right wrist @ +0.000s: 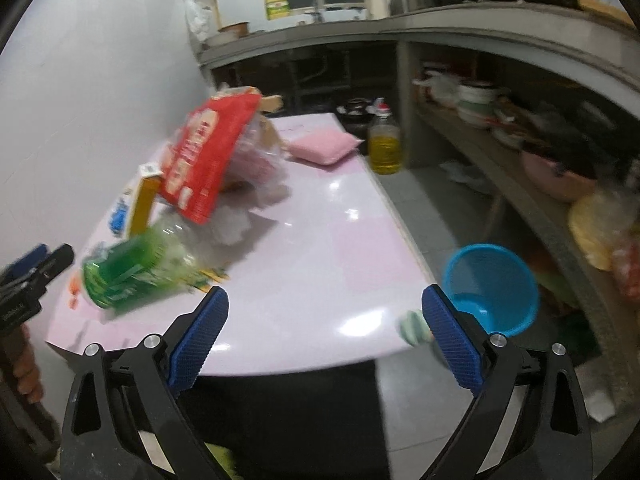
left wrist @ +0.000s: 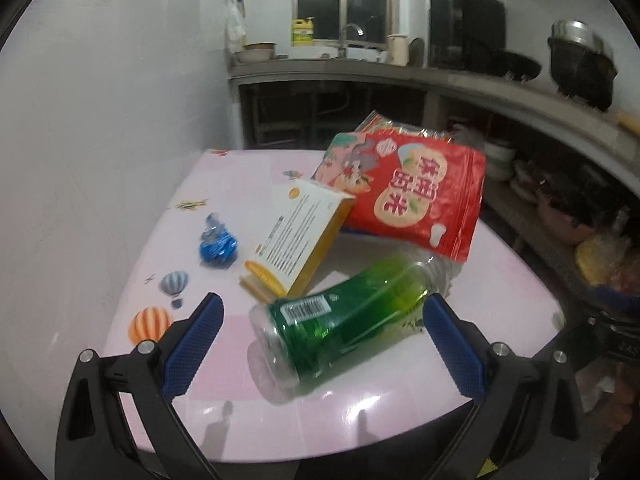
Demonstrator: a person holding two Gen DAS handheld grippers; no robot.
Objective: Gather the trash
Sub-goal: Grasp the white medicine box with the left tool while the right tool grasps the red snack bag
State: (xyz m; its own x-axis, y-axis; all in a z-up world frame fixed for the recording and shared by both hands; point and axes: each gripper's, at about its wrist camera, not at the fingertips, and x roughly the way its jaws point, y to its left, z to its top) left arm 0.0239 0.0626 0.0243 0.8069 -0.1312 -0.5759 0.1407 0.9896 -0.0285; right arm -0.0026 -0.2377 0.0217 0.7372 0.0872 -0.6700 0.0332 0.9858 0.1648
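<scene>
Green plastic bottle (left wrist: 340,320) lies on its side on the glossy pink table (left wrist: 500,300), clear at both ends, barcode label up. I see my left gripper (left wrist: 322,338) with fingers wide, straddling it without contact. Behind it: yellow-edged cardboard box (left wrist: 298,236) and crinkled red snack bag (left wrist: 412,196). Right gripper (right wrist: 324,338) is also spread wide, empty. Blue plastic bin (right wrist: 492,288) stands on the floor beside the table.
</scene>
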